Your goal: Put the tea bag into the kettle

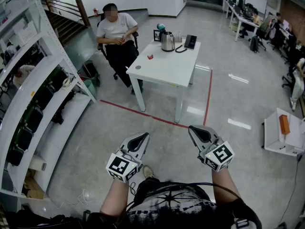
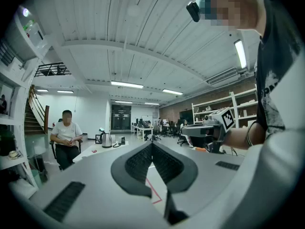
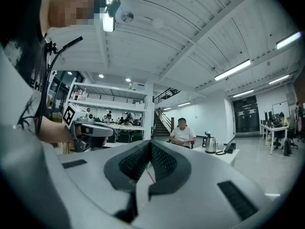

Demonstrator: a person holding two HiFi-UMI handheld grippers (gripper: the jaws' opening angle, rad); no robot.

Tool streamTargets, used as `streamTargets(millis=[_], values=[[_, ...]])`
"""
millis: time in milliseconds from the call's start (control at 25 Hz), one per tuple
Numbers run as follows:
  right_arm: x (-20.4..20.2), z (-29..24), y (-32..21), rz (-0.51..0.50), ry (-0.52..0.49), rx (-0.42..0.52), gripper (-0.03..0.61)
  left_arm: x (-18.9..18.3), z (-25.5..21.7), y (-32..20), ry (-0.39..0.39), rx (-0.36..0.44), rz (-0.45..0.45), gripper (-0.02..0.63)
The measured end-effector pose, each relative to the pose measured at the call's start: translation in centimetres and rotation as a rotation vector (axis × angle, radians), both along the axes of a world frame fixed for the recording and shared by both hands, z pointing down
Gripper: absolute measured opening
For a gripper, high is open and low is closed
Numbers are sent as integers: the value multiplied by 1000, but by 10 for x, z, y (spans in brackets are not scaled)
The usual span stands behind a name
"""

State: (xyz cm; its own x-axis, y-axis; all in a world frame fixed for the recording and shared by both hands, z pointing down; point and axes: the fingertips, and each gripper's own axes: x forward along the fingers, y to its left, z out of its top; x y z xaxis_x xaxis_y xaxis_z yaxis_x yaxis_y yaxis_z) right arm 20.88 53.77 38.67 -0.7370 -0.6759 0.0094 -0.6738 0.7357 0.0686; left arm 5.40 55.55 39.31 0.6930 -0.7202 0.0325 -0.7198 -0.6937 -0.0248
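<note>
1. My left gripper (image 1: 142, 138) is held level, low in the head view. Its jaws are pressed together with nothing between them.
2. My right gripper (image 1: 196, 130) is level beside it. Its jaws are also pressed together and empty.
3. Both grippers point toward the white table (image 1: 167, 70), which stands well apart from them beyond a red floor line (image 1: 157, 118).
4. The kettle (image 1: 167, 42) stands upright at the table's far end, long axis vertical. I cannot tell which way its spout points.
5. The tea bag (image 1: 150, 57) shows as a small red item lying flat on the tabletop. It is nearer to me than the kettle, apart from it, and toward the table's left edge. It is too small to give its long axis or heading.
6. A seated person (image 1: 116, 32) is just beside the table's far left corner.
</note>
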Motion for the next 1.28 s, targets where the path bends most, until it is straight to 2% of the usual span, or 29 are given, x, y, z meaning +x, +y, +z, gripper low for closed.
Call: streamTargets(millis=[320, 600, 800, 1280], values=[[-10, 3, 3, -16, 2, -2, 6, -8, 2, 2, -38, 14, -16, 11], [-13, 6, 4, -27, -1, -11, 6, -10, 5, 3, -38, 8, -20, 11], [-18, 7, 4, -70, -4, -36, 6, -11, 5, 0, -30, 3, -30, 11], [-37, 0, -19, -88, -19, -10, 6, -27, 8, -23, -32, -8, -40, 11]])
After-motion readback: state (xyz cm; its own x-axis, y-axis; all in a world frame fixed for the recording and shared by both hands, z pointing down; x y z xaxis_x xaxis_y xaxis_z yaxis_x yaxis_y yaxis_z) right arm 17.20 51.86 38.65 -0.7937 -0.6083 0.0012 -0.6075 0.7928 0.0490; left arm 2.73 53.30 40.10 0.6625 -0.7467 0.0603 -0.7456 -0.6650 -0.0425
